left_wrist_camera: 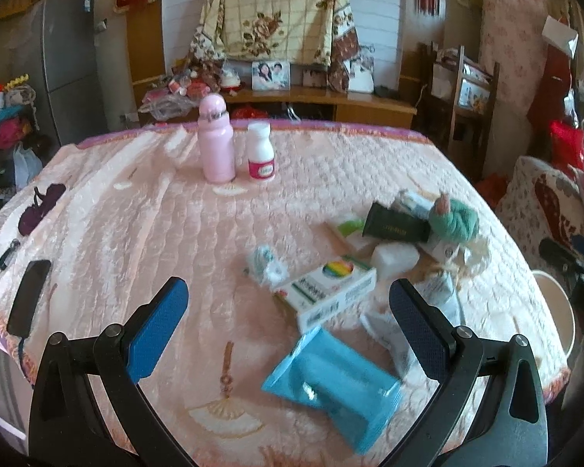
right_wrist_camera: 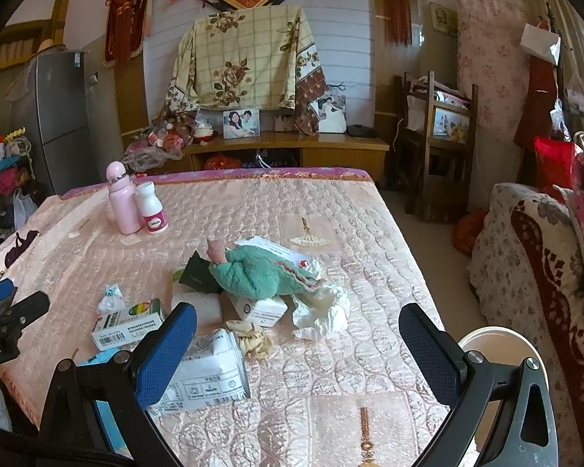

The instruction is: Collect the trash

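Note:
Litter lies on the pink quilted table (left_wrist_camera: 136,210): a white medicine box with a rainbow mark (left_wrist_camera: 327,292) (right_wrist_camera: 130,325), a blue packet (left_wrist_camera: 335,385), a small crumpled wrapper (left_wrist_camera: 264,264) (right_wrist_camera: 111,297), a white plastic packet (right_wrist_camera: 210,373), crumpled tissue (right_wrist_camera: 325,313) and a dark box (left_wrist_camera: 395,227). A green plush toy (right_wrist_camera: 257,276) lies on the pile. My left gripper (left_wrist_camera: 288,329) is open above the box and blue packet. My right gripper (right_wrist_camera: 298,354) is open over the white packet.
A pink bottle (left_wrist_camera: 216,140) and a white pill bottle (left_wrist_camera: 261,153) stand at the far side. A black phone (left_wrist_camera: 29,295) lies at the table's left edge. A white bin (right_wrist_camera: 502,346) sits off the right edge, beside a patterned sofa (right_wrist_camera: 533,272).

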